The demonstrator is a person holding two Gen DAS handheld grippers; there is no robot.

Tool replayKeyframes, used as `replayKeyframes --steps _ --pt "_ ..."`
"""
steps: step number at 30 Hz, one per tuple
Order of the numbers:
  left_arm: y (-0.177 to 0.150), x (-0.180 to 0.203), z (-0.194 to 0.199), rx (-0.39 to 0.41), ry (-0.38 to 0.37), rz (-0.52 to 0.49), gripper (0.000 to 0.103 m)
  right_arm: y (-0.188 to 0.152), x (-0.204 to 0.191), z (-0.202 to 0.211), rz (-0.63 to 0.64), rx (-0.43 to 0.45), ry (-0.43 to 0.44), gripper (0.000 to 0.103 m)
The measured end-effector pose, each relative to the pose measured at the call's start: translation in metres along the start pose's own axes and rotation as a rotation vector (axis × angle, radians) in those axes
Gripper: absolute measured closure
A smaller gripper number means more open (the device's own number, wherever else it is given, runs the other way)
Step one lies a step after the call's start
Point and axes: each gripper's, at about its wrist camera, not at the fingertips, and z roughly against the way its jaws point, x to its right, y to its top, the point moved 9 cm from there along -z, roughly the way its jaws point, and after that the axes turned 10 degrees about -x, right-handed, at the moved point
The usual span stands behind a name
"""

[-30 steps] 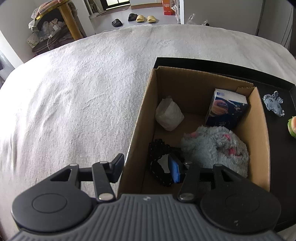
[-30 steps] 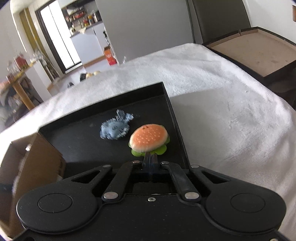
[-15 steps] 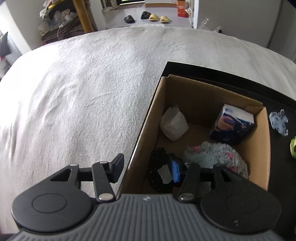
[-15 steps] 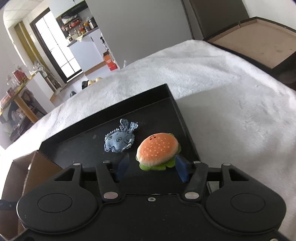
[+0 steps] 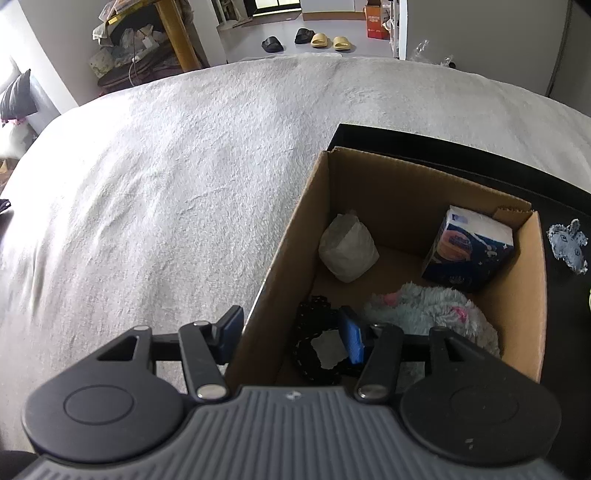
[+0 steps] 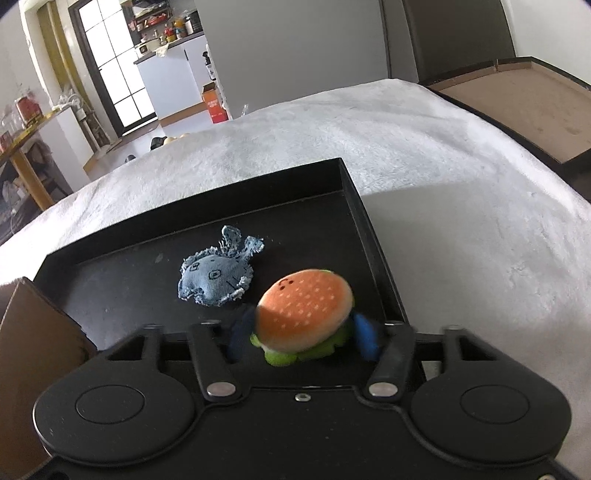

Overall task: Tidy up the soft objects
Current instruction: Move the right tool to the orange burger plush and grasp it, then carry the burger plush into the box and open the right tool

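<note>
- Right gripper (image 6: 301, 338) w/ blue pads: jaws were closing, the plush hamburger toy w/ orange bun and green lettuce (image 6: 304, 314) between them; pads blurred, just beside the bun's sides, contact not clear, so not yet a firm grasp.
- Hamburger sat on the shallow black tray (image 6: 110, 288), near its right rim.
- Small blue denim fish-shaped toy (image 6: 218, 273) lay on the same tray, just beside the burger, up and to the left; not touching the jaws.
- Tray rested on a bed covered in white fleecy blanket (image 6: 424, 166); a flat brown-lined black box lid (image 6: 517, 107) lay at the far right edge of the bed.
- Left gripper (image 5: 291, 332): jaws were opening, straddling the near-left wall of the open brown cardboard box (image 5: 406, 184); one pad outside the box, the other inside, nothing gripped.
- Inside the box: a white crumpled soft pouch (image 5: 347, 251) at the left wall, a blue-and-white tissue pack (image 5: 469, 251) leaning in the far right corner, a fluffy grey-green plush w/ pink bits (image 5: 424, 314) at the near right, a black lacy item w/ white centre (image 5: 317, 350) right by the inner pad.
- Box stood on the tray's left part; its right wall stood between box contents and the denim fish.
- Beyond the bed: slippers (image 5: 317, 38) on floor, cluttered wooden shelf (image 5: 147, 33).
</note>
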Motion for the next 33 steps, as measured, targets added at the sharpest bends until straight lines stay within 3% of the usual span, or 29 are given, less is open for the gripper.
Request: replayKeyframes --steps 2,5,21,25,33 --pt "-0.001 0.0 0.0 0.003 0.001 0.001 0.049 -0.001 0.001 0.001 0.005 0.001 -0.001 0.061" --pt "-0.003 0.0 0.002 0.011 0.003 -0.001 0.049 -0.004 0.003 0.004 0.01 -0.005 -0.006 0.063" --pt "-0.013 -0.006 0.011 0.044 -0.041 -0.024 0.049 -0.008 -0.002 0.058 -0.024 0.021 0.056 0.063" --pt "-0.008 -0.006 0.011 0.084 -0.065 -0.046 0.05 -0.004 -0.01 0.073 -0.014 0.04 0.06 0.063" --pt "-0.009 -0.013 0.012 0.091 -0.1 -0.044 0.052 -0.008 -0.04 0.095 0.026 0.042 0.069 0.063"
